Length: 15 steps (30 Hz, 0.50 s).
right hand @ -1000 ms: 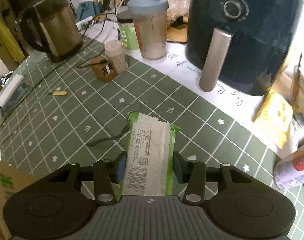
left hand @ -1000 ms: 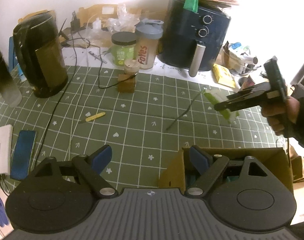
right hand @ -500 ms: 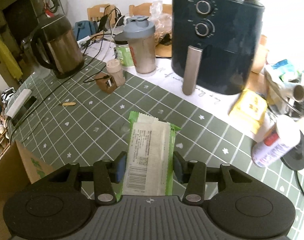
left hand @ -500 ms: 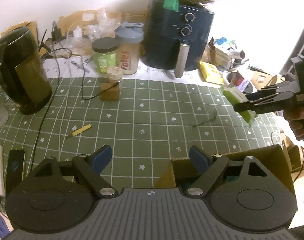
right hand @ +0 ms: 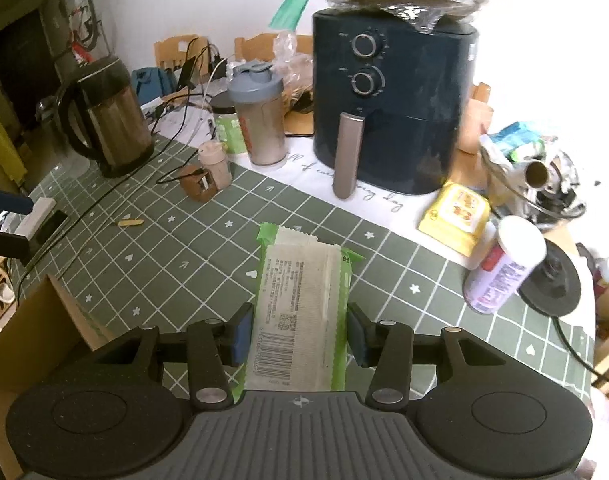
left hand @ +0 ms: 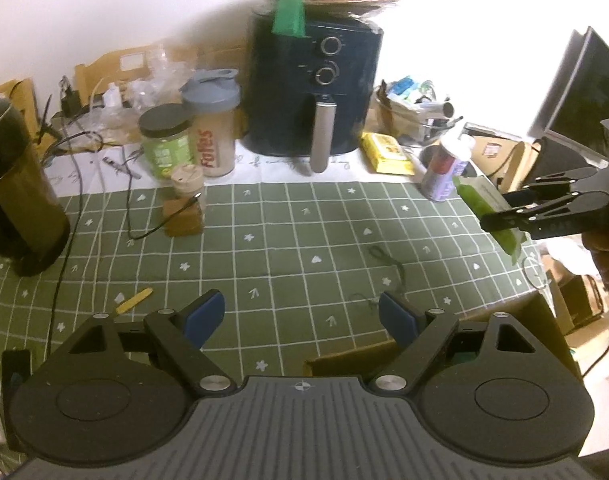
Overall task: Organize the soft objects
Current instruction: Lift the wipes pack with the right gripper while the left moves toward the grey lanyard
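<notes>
We hold the right gripper (right hand: pixel 298 340) up over the green checked worktop (right hand: pixel 184 264), its fingers (right hand: pixel 240 338) clamped on either side of a green and white soft packet (right hand: pixel 300 312); the packet lies lengthwise between them, its printed barcode face turned up and its far end sticking out beyond the tips; from the left wrist view the same packet (left hand: pixel 484 208) hangs in the air at the far right, clear of the worktop, with a hand (left hand: pixel 608 256) behind the tool. Our left gripper (left hand: pixel 302 316) hovers with its blue-padded fingers (left hand: pixel 204 314) wide apart and nothing between them; just beneath its right side sits an open cardboard box (left hand: pixel 504 320) at the near edge of the worktop. Far across stand a dark air fryer (right hand: pixel 392 108), a shaker bottle (right hand: pixel 260 116) and a kettle (right hand: pixel 108 116); a spray can (right hand: pixel 504 264) leans at the right.
</notes>
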Available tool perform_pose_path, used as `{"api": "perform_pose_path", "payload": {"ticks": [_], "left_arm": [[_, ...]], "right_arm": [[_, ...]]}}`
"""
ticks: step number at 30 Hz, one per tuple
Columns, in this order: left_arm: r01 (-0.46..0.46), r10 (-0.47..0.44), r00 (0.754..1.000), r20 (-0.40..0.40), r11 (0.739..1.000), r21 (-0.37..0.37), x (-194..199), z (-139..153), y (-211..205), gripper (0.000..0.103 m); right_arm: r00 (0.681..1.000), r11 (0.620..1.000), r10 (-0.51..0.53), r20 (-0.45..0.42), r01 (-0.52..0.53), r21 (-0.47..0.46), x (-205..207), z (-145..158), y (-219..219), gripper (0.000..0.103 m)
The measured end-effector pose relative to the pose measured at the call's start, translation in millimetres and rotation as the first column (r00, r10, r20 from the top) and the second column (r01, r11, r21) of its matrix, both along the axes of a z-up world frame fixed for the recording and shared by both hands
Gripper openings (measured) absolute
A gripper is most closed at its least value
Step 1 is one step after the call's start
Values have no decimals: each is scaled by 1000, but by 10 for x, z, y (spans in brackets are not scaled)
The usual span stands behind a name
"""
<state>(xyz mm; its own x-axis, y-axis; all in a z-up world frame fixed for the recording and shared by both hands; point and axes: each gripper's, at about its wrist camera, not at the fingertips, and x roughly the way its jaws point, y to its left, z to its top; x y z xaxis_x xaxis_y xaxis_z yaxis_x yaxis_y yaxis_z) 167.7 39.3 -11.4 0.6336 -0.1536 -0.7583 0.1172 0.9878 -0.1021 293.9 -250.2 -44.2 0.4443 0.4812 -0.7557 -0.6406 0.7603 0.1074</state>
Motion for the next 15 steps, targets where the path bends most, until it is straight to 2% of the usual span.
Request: {"api": "perform_pose_path", "payload": {"ticks": [8,15], "left_arm": [[125,-125,992,-1,992,29,182,11,-167,85],[278,-278,960,-19,959,57,429,-46,-418,85]], "right_arm": [[996,995,-93,-15,93,19,-182,-43,-247,51],[981,980,-190,-48,192,45,-355,-145,-516,51]]}}
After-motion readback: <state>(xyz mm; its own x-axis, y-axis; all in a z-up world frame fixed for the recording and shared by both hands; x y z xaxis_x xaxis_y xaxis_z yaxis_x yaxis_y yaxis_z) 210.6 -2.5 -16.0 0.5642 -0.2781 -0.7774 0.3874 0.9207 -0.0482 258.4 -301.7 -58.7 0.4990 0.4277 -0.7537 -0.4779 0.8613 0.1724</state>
